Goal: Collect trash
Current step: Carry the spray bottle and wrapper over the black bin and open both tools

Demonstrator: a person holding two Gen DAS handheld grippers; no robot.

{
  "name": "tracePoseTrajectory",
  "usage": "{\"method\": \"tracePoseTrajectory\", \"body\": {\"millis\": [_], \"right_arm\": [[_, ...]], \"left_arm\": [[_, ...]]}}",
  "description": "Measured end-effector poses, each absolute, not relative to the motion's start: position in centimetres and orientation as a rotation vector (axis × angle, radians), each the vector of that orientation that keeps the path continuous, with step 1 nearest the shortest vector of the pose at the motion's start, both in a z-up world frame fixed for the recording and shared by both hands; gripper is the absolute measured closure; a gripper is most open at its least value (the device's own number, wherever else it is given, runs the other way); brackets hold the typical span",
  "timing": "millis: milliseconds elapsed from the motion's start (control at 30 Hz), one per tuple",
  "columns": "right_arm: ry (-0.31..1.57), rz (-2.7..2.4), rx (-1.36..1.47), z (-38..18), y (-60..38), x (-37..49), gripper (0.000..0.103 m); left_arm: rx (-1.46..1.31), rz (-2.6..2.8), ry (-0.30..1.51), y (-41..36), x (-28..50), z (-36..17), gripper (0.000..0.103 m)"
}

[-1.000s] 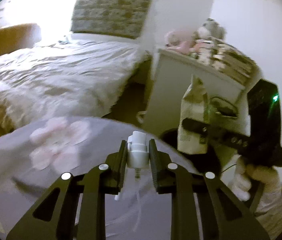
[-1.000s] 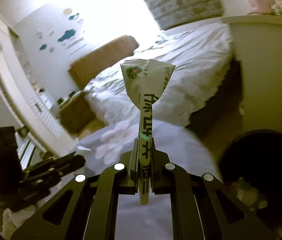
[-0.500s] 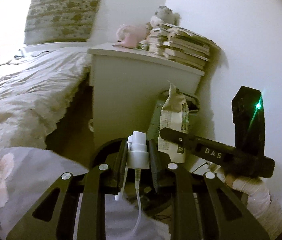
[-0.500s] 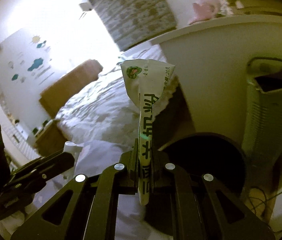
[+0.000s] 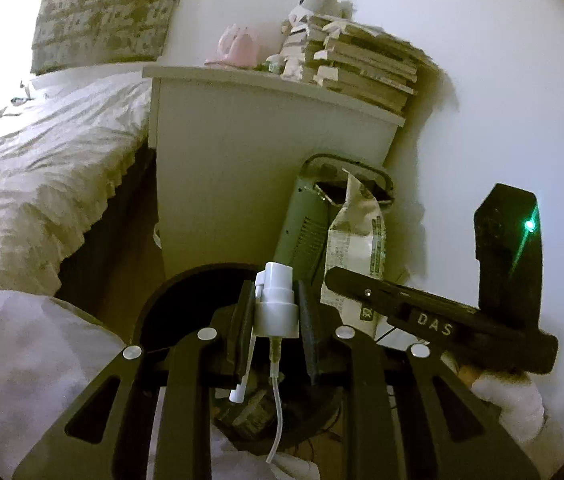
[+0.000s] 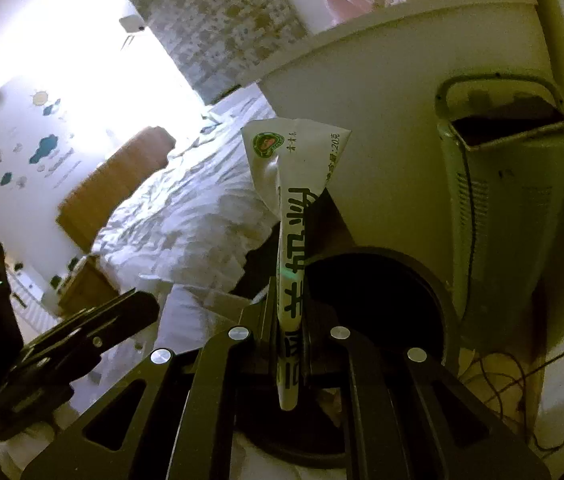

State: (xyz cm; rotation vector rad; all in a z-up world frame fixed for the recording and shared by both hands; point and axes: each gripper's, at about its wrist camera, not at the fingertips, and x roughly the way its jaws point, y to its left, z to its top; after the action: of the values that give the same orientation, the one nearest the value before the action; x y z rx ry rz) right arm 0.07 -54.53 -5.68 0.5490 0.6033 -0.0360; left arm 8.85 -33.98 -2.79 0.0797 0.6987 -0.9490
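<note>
My left gripper (image 5: 275, 312) is shut on a white spray pump head (image 5: 276, 304) with a thin tube hanging below it. It hovers over a round black trash bin (image 5: 170, 300) on the floor. My right gripper (image 6: 287, 316) is shut on a white snack wrapper with green print (image 6: 294, 208), held upright above the same black bin (image 6: 382, 292). The right gripper (image 5: 434, 320) and its wrapper (image 5: 356, 240) also show in the left wrist view. The left gripper's body (image 6: 82, 336) shows at lower left in the right wrist view.
A white nightstand (image 5: 242, 168) with stacked books (image 5: 362, 68) stands behind the bin. A green-grey tower appliance (image 6: 502, 200) stands to the right, cables (image 6: 502, 380) on the floor. The bed (image 5: 42, 168) lies left. A light floral cloth (image 5: 22, 360) is at lower left.
Both grippers have swung right from the bed side toward the nightstand and moved in over the black bin, each still holding its item.
</note>
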Motion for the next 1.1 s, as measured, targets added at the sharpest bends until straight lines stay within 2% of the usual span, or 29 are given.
{"method": "tracePoseTrajectory", "body": {"millis": [867, 967, 1000, 1033, 1067, 1100], "right_arm": [[0.691, -0.089, 0.582, -8.6, -54.7, -0.1, 0.093], [0.698, -0.113, 0.591, -8.7, -55.0, -0.2, 0.078], [0.697, -0.12, 0.595, -8.7, -55.1, -0.3, 0.068], [0.691, -0.128, 0.603, -8.7, -55.2, -0.5, 0.06], [0.688, -0.131, 0.608, -8.6, -55.3, -0.6, 0.057], [0.687, -0.134, 0.608, -8.6, -55.3, -0.6, 0.055]], "left_arm": [[0.108, -0.945, 0.747, -36.7, 9.2, -5.1, 0.08], [0.103, -0.939, 0.742, -36.5, 9.1, -4.9, 0.077], [0.104, -0.936, 0.738, -36.5, 9.0, -4.7, 0.07], [0.103, -0.931, 0.734, -36.4, 8.9, -4.5, 0.058], [0.101, -0.926, 0.729, -36.3, 8.9, -4.4, 0.052], [0.095, -0.915, 0.715, -36.1, 8.7, -4.1, 0.04]]}}
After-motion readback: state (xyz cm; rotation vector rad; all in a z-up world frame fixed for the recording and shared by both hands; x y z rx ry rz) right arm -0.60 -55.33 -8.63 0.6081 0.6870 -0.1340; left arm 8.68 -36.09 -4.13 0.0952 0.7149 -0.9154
